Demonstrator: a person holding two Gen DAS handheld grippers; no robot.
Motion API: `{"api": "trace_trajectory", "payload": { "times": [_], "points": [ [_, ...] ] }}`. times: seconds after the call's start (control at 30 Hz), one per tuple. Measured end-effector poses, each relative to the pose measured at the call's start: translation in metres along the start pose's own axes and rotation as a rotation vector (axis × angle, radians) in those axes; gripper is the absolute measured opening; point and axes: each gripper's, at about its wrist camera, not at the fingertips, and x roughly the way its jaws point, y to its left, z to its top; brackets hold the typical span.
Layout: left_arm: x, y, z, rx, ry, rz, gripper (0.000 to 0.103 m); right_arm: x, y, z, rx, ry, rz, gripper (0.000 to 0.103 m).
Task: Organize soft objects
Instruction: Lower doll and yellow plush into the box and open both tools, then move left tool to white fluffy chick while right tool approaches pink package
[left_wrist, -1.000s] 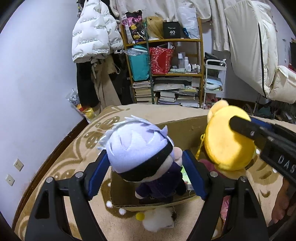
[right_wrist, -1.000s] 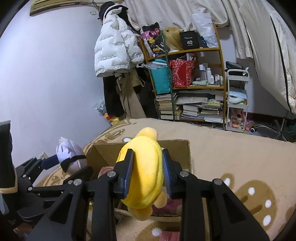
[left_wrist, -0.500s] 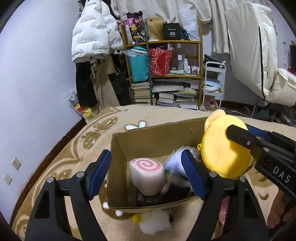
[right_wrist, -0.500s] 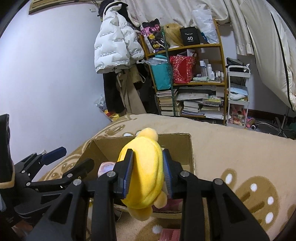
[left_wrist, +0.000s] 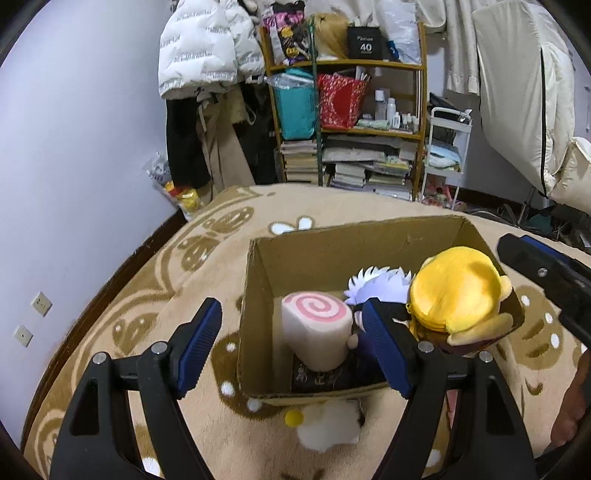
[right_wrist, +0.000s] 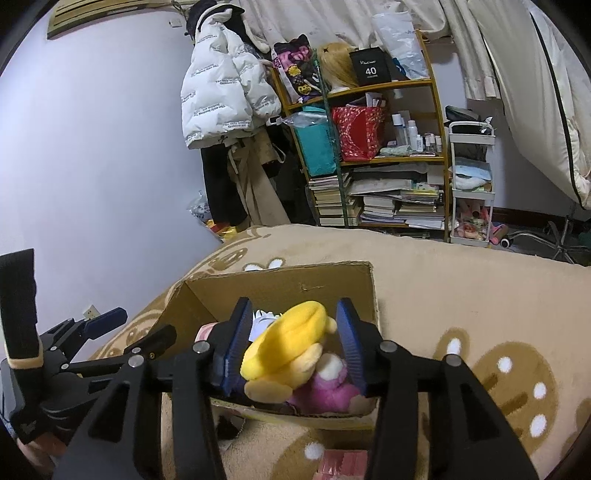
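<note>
An open cardboard box sits on the beige rug. Inside it lie a pink-swirl roll plush, a white-haired doll and a yellow plush. My left gripper is open and empty over the box's near left corner. In the right wrist view my right gripper is open, with the yellow plush tilted loose between its fingers, resting on a pink plush in the box.
A white fluffy toy lies on the rug in front of the box. A cluttered shelf with books and bags, a white cart and hanging coats stand at the back. A bare foot is at the right.
The left gripper opened and the white-haired doll fell into the box. The right gripper then opened and the yellow plush dropped into the box.
</note>
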Motion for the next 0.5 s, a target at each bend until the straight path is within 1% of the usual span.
{"api": "trace_trajectory", "payload": {
  "times": [0.03,0.1,0.17,0.2,0.23,0.27,0.3,0.37,0.43,0.47,0.5],
  "points": [
    [0.0,0.003,-0.001,-0.01,0.013,0.002,0.078,-0.002,0.0,0.001,0.001,0.001,-0.003,0.056],
    [-0.002,0.006,-0.003,-0.022,0.025,0.004,0.078,-0.009,0.002,0.0,-0.002,-0.005,-0.014,0.068],
    [-0.006,0.01,-0.005,-0.031,0.039,0.01,0.079,-0.016,0.003,0.0,-0.008,-0.006,-0.028,0.074],
    [-0.008,0.011,-0.005,-0.031,0.046,0.019,0.083,-0.019,0.003,0.0,-0.006,-0.002,-0.035,0.079],
    [-0.008,0.012,-0.006,-0.029,0.062,0.035,0.087,-0.022,0.003,0.0,-0.002,0.0,-0.036,0.083],
    [-0.011,0.015,-0.008,-0.033,0.071,0.042,0.087,-0.025,0.002,0.0,0.004,0.002,-0.03,0.089],
    [-0.013,0.017,-0.009,-0.039,0.079,0.041,0.087,-0.03,0.002,-0.001,0.013,0.005,-0.027,0.092],
    [-0.015,0.023,-0.011,-0.052,0.098,0.028,0.088,-0.034,0.001,-0.002,0.019,0.016,-0.04,0.093],
    [-0.019,0.027,-0.015,-0.063,0.119,0.017,0.093,-0.039,-0.001,-0.005,0.024,0.032,-0.051,0.093],
    [-0.02,0.028,-0.018,-0.064,0.123,0.016,0.094,-0.041,-0.002,-0.007,0.028,0.04,-0.053,0.095],
    [-0.022,0.028,-0.02,-0.064,0.125,0.018,0.096,-0.044,-0.003,-0.009,0.031,0.049,-0.055,0.099]
  ]
}}
